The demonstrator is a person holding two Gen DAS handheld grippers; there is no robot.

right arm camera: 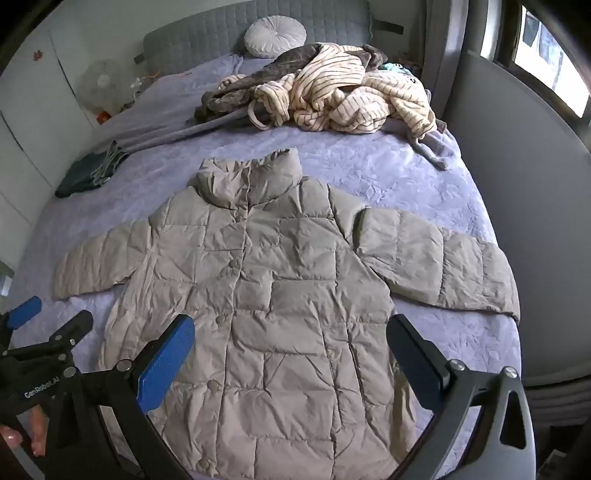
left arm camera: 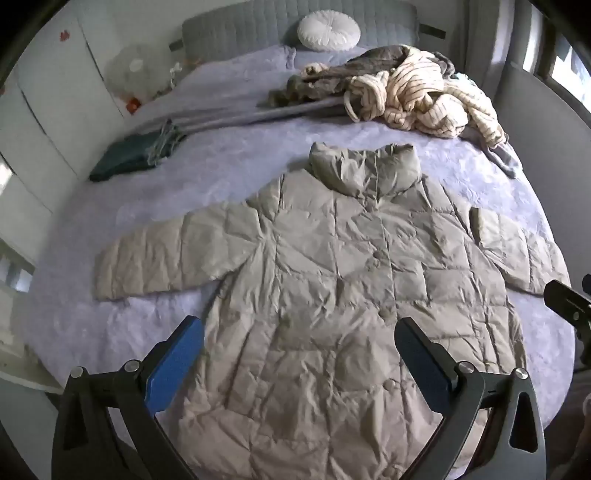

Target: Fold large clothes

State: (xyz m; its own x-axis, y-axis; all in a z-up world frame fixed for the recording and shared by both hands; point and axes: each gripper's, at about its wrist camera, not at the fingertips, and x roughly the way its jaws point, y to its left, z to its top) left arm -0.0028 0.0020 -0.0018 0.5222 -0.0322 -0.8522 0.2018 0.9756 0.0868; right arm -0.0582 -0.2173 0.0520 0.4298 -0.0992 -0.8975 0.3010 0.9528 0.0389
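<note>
A beige quilted puffer jacket [left arm camera: 332, 280] lies flat, front up and buttoned, on the lavender bed [left arm camera: 229, 166], sleeves spread to both sides and collar toward the headboard. It also shows in the right wrist view [right arm camera: 280, 288]. My left gripper [left arm camera: 299, 328] is open and empty, hovering above the jacket's lower part. My right gripper [right arm camera: 291, 328] is open and empty, above the jacket's lower right part. The left gripper's body shows at the left edge of the right wrist view [right arm camera: 44, 343]; the right gripper's body shows at the right edge of the left wrist view [left arm camera: 569, 306].
A pile of striped cream and dark clothes [left arm camera: 413, 92] lies at the far right of the bed. A folded dark green garment [left arm camera: 129, 155] sits at the far left. A round white pillow [left arm camera: 328, 31] leans on the grey headboard. White wardrobes [left arm camera: 48, 96] stand left; a grey wall [right arm camera: 524, 221] is right.
</note>
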